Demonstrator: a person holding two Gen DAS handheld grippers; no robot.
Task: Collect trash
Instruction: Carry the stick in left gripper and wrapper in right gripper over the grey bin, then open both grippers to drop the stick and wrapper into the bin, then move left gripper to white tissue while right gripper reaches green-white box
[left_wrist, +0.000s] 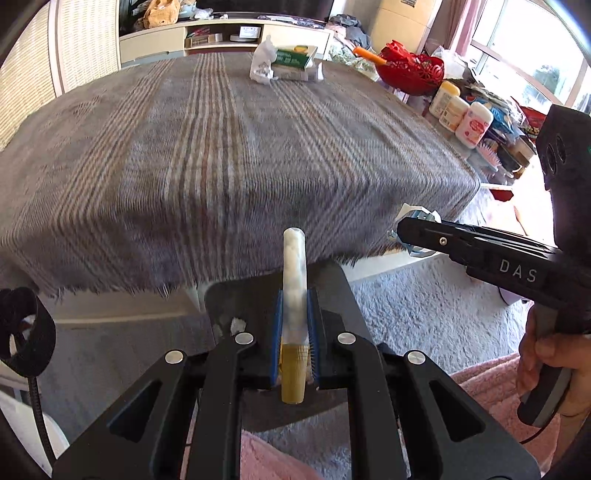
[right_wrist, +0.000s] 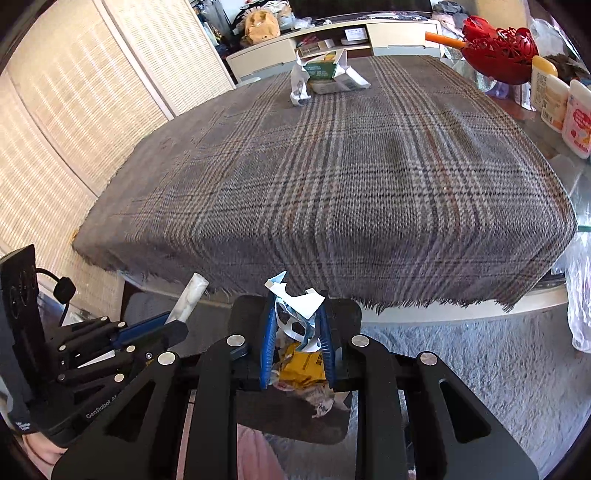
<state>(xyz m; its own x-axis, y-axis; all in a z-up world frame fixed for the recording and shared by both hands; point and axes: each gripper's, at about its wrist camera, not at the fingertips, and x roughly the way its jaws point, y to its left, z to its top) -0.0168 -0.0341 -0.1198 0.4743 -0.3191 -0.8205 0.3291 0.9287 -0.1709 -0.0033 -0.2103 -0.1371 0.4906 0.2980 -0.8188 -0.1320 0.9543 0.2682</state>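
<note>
My left gripper (left_wrist: 294, 314) is shut on a white plastic tube with a yellow end (left_wrist: 294, 280), held just off the near edge of the plaid-covered table (left_wrist: 229, 155). My right gripper (right_wrist: 297, 325) is shut on a crumpled white and blue wrapper (right_wrist: 295, 314), also off the near edge. The right gripper shows in the left wrist view (left_wrist: 402, 230) at the right, the left gripper in the right wrist view (right_wrist: 173, 325) at the left with the tube (right_wrist: 192, 295). At the table's far side lie a crumpled white paper (left_wrist: 263, 62) and a flattened green carton (left_wrist: 295, 61).
A red basket (left_wrist: 412, 70) and several white bottles (left_wrist: 461, 110) stand at the table's right side. A dark bin with yellow and white trash (right_wrist: 303, 369) sits below my right gripper. Grey carpet (left_wrist: 424, 306) lies below. Woven screens (right_wrist: 74, 129) stand to the left.
</note>
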